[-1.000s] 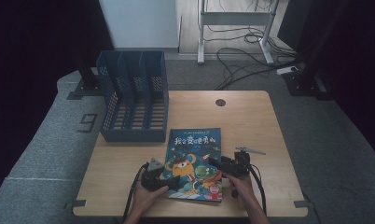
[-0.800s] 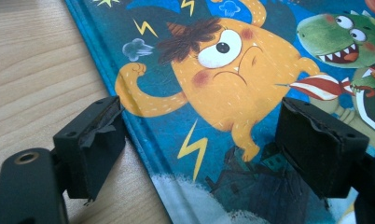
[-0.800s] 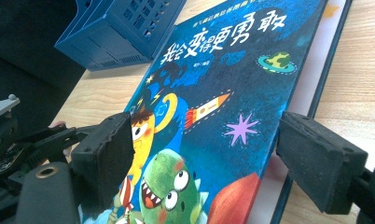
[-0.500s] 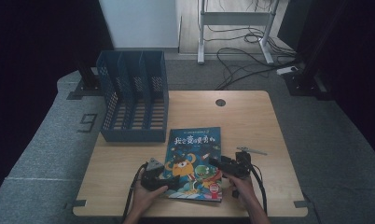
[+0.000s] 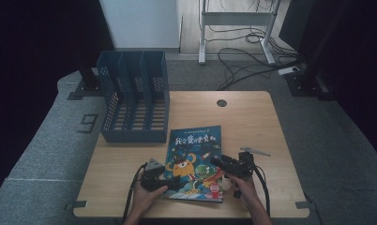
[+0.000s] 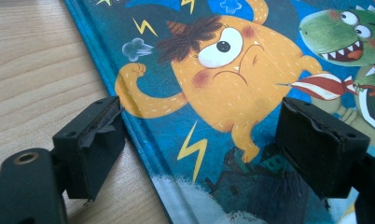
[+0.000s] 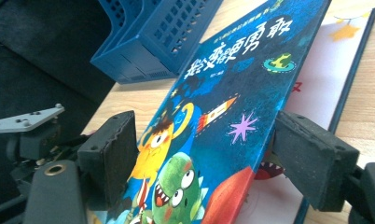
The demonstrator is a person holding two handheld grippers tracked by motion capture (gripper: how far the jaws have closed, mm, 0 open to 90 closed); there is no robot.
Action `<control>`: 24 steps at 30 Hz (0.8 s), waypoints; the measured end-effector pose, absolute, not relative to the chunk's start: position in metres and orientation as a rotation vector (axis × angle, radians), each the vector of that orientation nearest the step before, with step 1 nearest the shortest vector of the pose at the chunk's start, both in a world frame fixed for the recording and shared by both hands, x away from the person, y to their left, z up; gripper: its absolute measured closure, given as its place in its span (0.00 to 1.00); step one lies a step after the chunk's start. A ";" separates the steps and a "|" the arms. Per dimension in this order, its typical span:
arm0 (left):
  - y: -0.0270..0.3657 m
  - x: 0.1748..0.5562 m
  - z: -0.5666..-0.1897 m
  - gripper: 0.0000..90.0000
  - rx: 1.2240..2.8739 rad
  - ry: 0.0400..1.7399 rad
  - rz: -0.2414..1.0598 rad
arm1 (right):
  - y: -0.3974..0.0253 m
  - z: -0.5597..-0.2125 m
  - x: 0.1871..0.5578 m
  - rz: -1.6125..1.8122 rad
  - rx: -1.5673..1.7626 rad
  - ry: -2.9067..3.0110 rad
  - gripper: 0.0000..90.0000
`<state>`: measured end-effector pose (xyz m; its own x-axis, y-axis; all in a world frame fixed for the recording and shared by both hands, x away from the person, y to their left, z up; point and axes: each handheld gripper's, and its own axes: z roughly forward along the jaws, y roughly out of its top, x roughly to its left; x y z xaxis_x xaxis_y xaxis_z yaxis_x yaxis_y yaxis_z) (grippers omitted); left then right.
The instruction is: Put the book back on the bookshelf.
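Table [image 5: 252, 117]: pale wood grain, smooth matt top.
Book [image 6: 232, 93]: glossy printed cover, faintly scuffed (white paper pages show under the lifted cover in the right gripper view).
File rack [image 5: 132, 96]: blue perforated plastic, matt.
Left gripper [image 6: 199, 154]: black pads, matt, ragged at the edges.
Floor [image 5: 50, 145]: grey, rough, carpet-like.

The high view is dim and slightly soft, its dark sides falling almost to black, while the wooden tabletop [image 5: 252, 117] catches mild, even light (brightest on the pale wall at the top). The left gripper view is bright and crisp beyond the jaws, with the picture book [image 6: 251, 93] cover showing fine scratches and a faint sheen; the jaws themselves blur slightly. In the right gripper view, the blue file rack [image 7: 162, 32] beyond the jaws is soft.
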<state>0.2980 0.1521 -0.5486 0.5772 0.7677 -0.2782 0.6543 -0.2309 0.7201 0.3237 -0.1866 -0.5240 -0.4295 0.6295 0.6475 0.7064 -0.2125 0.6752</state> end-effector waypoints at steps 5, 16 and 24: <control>0.153 0.298 -0.549 0.17 1.952 1.141 0.163 | -0.188 -0.524 0.324 -1.755 -1.615 -1.914 0.25; 0.153 0.298 -0.549 0.17 1.950 1.147 0.168 | -0.192 -0.533 0.328 -1.703 -1.593 -1.829 0.33; 0.151 0.298 -0.548 0.17 1.977 1.135 0.191 | -0.161 -0.539 0.329 -1.630 -1.619 -2.146 0.34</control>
